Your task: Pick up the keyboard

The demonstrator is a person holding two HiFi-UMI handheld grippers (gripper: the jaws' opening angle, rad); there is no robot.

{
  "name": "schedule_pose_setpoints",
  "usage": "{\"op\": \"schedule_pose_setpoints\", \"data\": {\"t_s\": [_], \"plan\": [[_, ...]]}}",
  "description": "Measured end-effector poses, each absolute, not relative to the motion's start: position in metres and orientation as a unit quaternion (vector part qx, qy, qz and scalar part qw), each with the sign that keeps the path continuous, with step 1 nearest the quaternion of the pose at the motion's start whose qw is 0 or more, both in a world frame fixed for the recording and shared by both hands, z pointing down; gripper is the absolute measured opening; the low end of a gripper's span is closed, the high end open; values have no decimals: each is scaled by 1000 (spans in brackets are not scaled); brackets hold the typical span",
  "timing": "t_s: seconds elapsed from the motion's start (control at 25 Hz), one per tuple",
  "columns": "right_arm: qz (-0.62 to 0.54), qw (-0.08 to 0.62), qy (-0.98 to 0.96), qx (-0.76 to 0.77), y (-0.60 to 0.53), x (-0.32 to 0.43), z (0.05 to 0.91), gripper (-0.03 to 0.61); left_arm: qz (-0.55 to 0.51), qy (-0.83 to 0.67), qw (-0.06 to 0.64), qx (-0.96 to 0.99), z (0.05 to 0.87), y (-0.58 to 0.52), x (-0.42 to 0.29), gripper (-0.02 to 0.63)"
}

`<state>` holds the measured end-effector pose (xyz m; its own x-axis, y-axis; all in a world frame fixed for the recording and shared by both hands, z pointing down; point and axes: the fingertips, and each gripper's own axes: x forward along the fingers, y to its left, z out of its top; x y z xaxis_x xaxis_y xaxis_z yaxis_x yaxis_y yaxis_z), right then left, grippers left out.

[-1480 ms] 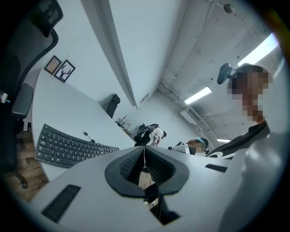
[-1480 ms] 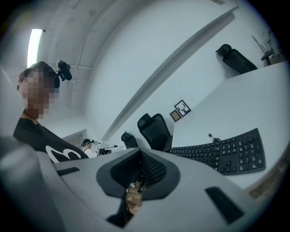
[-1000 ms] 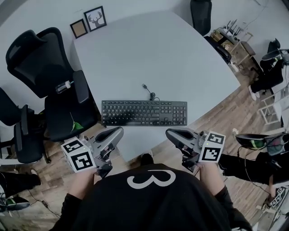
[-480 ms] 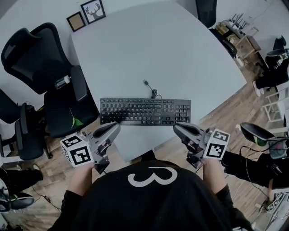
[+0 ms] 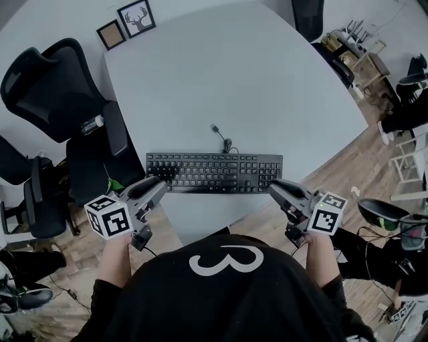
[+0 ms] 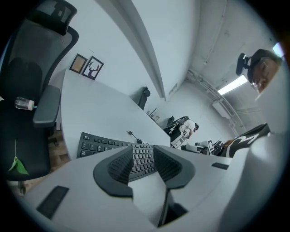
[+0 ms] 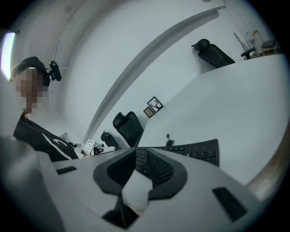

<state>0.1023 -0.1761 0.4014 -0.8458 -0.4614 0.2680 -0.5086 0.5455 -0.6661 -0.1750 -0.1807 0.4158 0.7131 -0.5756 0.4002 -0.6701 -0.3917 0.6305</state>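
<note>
Keyboard: the black keyboard (image 5: 214, 173) is lying flat on the white table (image 5: 234, 80), close to the near edge and right in front of the person. Its cable (image 5: 222, 135) is curling away behind it.

Left gripper: the left gripper (image 5: 157, 182) is reaching to the keyboard's near left corner. Its jaws are opening, with a clear gap. They are holding nothing, and the keys are showing through the gap, further ahead.

Right gripper: the right gripper (image 5: 275, 187) is hovering by the keyboard's near right corner. Its jaws are opening too, but only a little, and they are holding nothing.

Around: a big black chair (image 5: 60, 93) is standing on the left, with a small bottle (image 5: 92, 124) on its armrest and a green leaf (image 5: 114, 182) on its seat. A deer picture (image 5: 136, 18) and a small frame (image 5: 111, 34) are sitting at the far corner of the table. Another black chair (image 5: 307, 17) is standing at the far side.

In the way: the big chair's seat is crowding close beside the left gripper.

Changed: a second ago both grippers were hanging back near the person's body with their jaws closed. Now they are sitting forward and lower, at the keyboard's two ends. The keyboard is staying in the same spot.
</note>
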Motion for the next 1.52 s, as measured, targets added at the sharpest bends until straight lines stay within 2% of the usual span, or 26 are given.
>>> {"op": "schedule_pose_setpoints", "data": {"t_s": [0.4, 0.6, 0.72, 1.08, 1.52], "plan": [[419, 82, -844, 324, -200, 140, 452, 194, 114, -432, 405, 798, 457, -209, -210, 266], [422, 106, -830, 348, -212, 157, 471, 266, 155, -462, 408, 772, 483, -221, -229, 275], [423, 122, -819, 367, -218, 170, 485, 288, 161, -470, 418, 760, 496, -227, -236, 275], [442, 184, -809, 341, -223, 165, 516, 291, 180, -474, 431, 746, 519, -240, -238, 275], [465, 200, -803, 315, -223, 148, 531, 291, 173, -456, 457, 744, 533, -243, -232, 273]]}}
